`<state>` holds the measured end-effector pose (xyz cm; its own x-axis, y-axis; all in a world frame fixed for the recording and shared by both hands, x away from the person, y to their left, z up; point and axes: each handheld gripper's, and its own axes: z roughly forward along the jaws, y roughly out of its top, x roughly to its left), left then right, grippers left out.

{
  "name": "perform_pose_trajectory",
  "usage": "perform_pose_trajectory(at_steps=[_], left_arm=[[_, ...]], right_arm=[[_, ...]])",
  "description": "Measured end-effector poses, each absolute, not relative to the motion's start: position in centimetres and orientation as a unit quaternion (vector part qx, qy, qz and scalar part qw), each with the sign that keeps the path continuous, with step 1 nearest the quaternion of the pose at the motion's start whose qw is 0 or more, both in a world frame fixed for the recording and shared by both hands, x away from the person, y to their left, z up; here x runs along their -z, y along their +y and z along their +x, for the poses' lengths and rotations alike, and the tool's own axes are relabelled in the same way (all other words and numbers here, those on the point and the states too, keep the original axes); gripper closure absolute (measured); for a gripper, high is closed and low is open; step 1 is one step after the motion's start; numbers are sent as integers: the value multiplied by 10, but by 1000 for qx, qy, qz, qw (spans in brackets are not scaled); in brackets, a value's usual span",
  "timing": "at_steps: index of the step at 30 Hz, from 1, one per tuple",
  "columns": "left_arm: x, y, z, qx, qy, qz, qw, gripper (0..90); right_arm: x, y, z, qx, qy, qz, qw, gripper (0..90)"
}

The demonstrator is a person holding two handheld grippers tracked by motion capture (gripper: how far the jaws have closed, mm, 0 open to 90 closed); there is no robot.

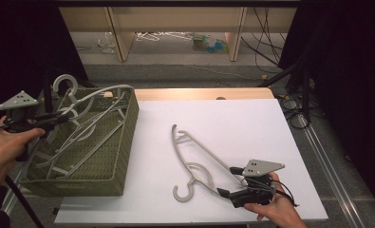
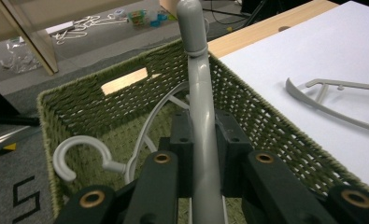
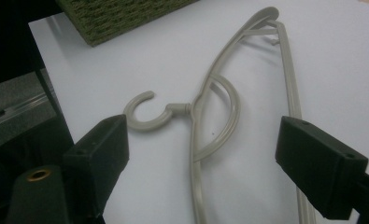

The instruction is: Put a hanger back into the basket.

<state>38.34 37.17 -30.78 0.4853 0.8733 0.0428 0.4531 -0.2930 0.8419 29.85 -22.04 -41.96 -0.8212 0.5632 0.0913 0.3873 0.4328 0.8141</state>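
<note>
My left gripper hovers over the left rim of the green woven basket and is shut on the arm of a grey plastic hanger, which sticks up past the basket's far wall. A second grey hanger lies flat on the white table top, hook towards the front edge. My right gripper rests at the hanger's right end near the front edge. It is open; the jaws stand wide on either side of that end, pads clear of it.
Several more pale hangers lie inside the basket, one with a white hook. The white board ends on a wooden strip at the back. Cables run along the floor at the right; shelf legs stand beyond.
</note>
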Motion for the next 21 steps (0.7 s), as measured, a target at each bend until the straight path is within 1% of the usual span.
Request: perform_pose_trajectory(at_steps=[11,13,16,17,18,21], left_arm=[[319,378,397,-256,434,778,375,789],[320,378,402,-250,416,804,344,789],[326,376,408,-245,421,799,353,789],[327,376,411,-246,412,808,343,789],[332,373,412,-244,426,795,356,788],[339,370,418,-238,424,802,346,788]], right_arm=[[420,-220,299,-452,842,279,96,170],[420,-220,299,-452,842,278,97,171],[420,-220,299,-452,842,278,96,171],[420,-220,299,-452,842,278,96,171],[420,-220,299,-452,842,278,95,172],[421,-220,299,-449,843,279,94,172]])
